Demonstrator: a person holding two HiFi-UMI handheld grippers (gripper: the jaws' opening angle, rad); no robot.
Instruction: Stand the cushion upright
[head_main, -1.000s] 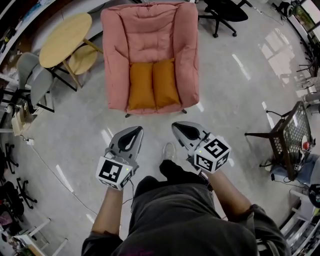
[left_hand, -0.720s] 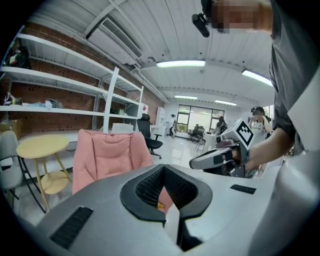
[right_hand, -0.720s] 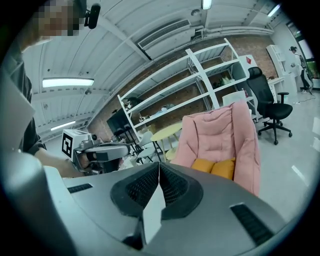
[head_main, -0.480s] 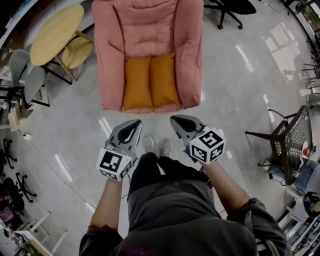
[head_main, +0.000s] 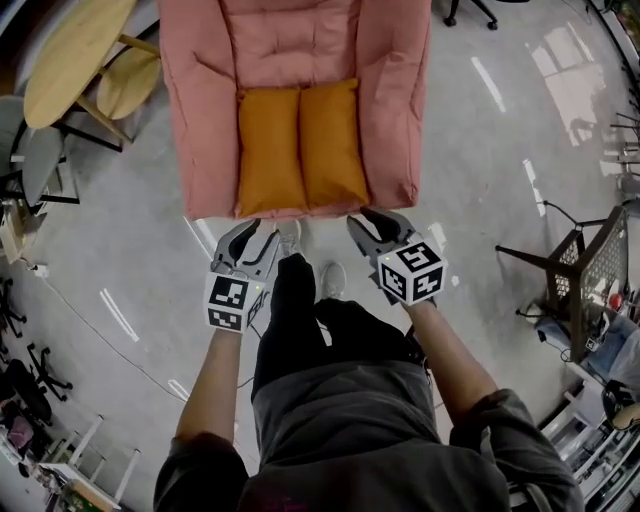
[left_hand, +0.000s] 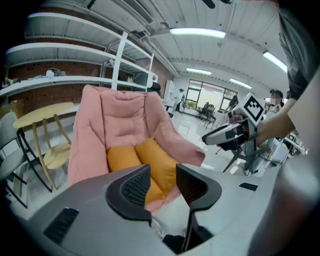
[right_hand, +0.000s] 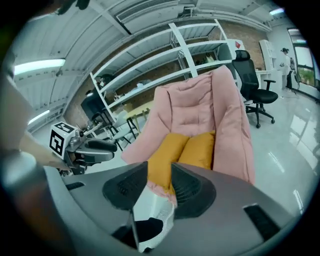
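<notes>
- Two forearms (head_main: 212, 385) run up-frame from the person's body at the bottom of the head view. They are roughly parallel, one each side of the legs, with both tongs pitched forward and down.
- Left tongs (head_main: 252, 232) and right tongs (head_main: 372, 222): jaws opening, nothing between them. Only chair, cushion and floor show through the gaps. The tips sit just at the front edge of the pink armchair (head_main: 195, 120), mid-frame.
- Orange cushion (head_main: 300, 145) lies flat on the seat, upper centre, apart from both tongs.
- Step, my read: approach, grasp not begun. The next move likely needs both tongs carried over the seat edge to the cushion's near corners. They would then close and tip it up against the backrest.
- Round wooden table (head_main: 70, 60), upper left, is not involved.
</notes>
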